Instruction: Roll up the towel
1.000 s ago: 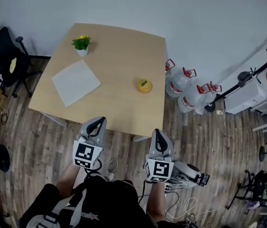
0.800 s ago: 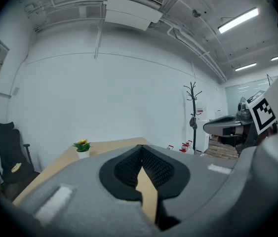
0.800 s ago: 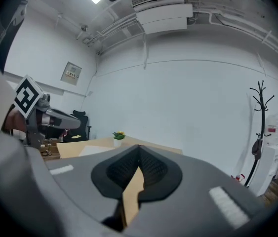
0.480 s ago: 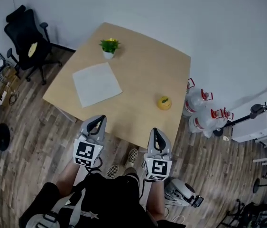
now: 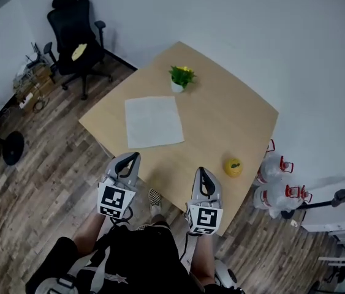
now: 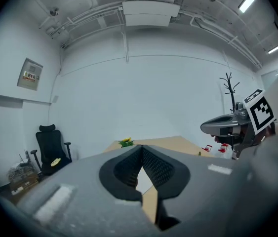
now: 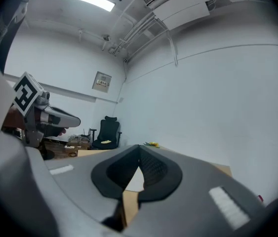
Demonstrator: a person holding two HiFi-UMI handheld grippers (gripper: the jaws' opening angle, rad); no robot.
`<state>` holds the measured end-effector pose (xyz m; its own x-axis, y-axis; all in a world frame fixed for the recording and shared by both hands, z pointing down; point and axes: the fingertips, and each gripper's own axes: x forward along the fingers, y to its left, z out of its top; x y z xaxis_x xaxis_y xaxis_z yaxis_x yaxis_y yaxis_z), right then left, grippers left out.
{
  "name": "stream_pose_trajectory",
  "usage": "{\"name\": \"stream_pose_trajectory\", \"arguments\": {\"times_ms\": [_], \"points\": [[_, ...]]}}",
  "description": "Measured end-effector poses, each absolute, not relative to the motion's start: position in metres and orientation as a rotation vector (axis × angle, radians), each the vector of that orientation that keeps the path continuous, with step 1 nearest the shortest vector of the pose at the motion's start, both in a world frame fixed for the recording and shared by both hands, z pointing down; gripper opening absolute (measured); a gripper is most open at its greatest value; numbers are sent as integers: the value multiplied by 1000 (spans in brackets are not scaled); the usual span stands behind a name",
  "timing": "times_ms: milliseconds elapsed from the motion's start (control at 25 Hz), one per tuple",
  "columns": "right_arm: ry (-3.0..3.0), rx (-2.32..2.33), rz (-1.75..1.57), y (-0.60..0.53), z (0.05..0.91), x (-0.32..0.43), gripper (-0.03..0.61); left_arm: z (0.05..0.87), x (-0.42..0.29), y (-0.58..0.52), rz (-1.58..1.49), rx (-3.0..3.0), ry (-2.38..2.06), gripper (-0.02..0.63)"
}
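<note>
A white towel (image 5: 154,122) lies flat and unfolded on the light wooden table (image 5: 221,124). My left gripper (image 5: 132,157) hovers at the table's near edge, just short of the towel's near side, shut and empty. The right gripper (image 5: 202,171) is beside it over the near edge, also shut with nothing in it. In the left gripper view the jaws (image 6: 141,148) meet, and a strip of the towel (image 6: 143,180) shows below them. The right gripper view shows its closed jaws (image 7: 139,152) with the towel (image 7: 136,180) beyond.
A small potted plant (image 5: 181,77) stands behind the towel, and a yellow round object (image 5: 233,166) sits at the table's right side. A black office chair (image 5: 74,38) is at the far left, and water bottles (image 5: 276,182) stand on the floor to the right.
In the head view the table and towel have swung rightward and nearer. Both grippers now reach its near edge. They stay shut and empty.
</note>
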<state>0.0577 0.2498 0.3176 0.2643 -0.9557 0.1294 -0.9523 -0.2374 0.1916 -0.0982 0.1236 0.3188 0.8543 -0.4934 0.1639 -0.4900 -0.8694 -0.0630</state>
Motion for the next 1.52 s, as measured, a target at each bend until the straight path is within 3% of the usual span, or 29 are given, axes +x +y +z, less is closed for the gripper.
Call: {"name": "stream_pose_trajectory", "arguments": {"times_ms": [600,1360,1520], "points": [[-2007,1971,137,111,389,110,6,379,-71,34,-458,-2992,1151,8],[-2069,1528,282,41,531,126,6,519,-43,-8,-866,-2991,1204,11],[-2039,1327,262,47,561,121,75,540,-41,-7,-1013,-2953,1040,77]]}}
